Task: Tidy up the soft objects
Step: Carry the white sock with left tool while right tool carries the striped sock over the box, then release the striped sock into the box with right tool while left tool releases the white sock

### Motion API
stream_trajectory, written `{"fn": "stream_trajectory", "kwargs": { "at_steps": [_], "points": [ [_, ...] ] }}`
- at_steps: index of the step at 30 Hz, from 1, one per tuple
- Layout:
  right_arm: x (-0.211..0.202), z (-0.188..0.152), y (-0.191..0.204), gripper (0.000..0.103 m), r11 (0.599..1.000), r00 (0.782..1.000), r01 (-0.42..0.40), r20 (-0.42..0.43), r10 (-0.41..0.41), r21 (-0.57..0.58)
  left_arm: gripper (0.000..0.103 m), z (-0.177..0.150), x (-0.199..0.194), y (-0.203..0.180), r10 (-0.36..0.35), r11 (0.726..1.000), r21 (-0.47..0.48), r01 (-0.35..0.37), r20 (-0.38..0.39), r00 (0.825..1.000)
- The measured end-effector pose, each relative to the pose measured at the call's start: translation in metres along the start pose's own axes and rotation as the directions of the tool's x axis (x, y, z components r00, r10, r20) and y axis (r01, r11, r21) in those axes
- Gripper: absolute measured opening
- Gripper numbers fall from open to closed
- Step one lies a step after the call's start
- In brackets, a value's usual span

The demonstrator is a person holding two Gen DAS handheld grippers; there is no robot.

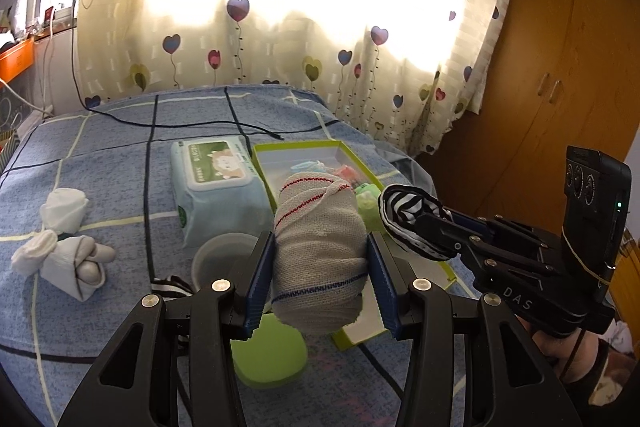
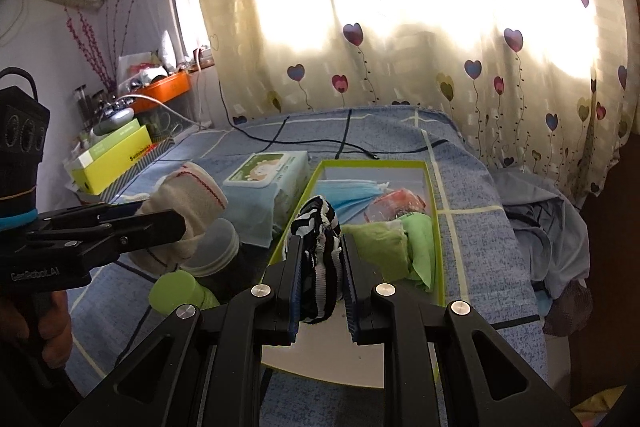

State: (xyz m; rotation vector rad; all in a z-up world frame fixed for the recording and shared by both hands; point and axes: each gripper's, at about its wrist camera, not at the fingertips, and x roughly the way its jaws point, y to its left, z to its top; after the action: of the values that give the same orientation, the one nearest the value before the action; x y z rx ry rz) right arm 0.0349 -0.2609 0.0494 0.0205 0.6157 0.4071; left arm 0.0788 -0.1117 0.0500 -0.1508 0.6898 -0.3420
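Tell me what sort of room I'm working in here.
Most likely a bedroom at home: a bed under a blue checked sheet, a cream curtain printed with hearts over a bright window, and a brown wooden wardrobe.

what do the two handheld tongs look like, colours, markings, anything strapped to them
Both tongs, left and right, are matte black angular frames with triangular cut-outs, silver round bolts and ribbed blue pads on the fingers. White lettering marks the bodies. Each carries a black camera block with three round lenses, banded on. A thin black cable trails at the wrist.
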Motion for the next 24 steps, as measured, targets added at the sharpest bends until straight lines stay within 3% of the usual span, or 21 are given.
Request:
{"fn": "stream_trajectory", "kwargs": {
  "at_steps": [19, 24],
  "points": [
    [0.032, -0.031, -0.041, 0.019, 0.996, 0.990, 0.067, -0.124, -0.059, 0.061, 0.047, -0.007, 0.046, -0.025, -0.028, 0.999, 0.040, 0.033, -0.112, 0.993],
    [0.028, -0.029, -0.043, 0.046, 0.993, 0.989, 0.102, -0.112, -0.096, 0.052, 0.047, -0.008, 0.057, -0.027, -0.028, 0.998, 0.044, 0.035, -0.135, 0.990]
  ]
}}
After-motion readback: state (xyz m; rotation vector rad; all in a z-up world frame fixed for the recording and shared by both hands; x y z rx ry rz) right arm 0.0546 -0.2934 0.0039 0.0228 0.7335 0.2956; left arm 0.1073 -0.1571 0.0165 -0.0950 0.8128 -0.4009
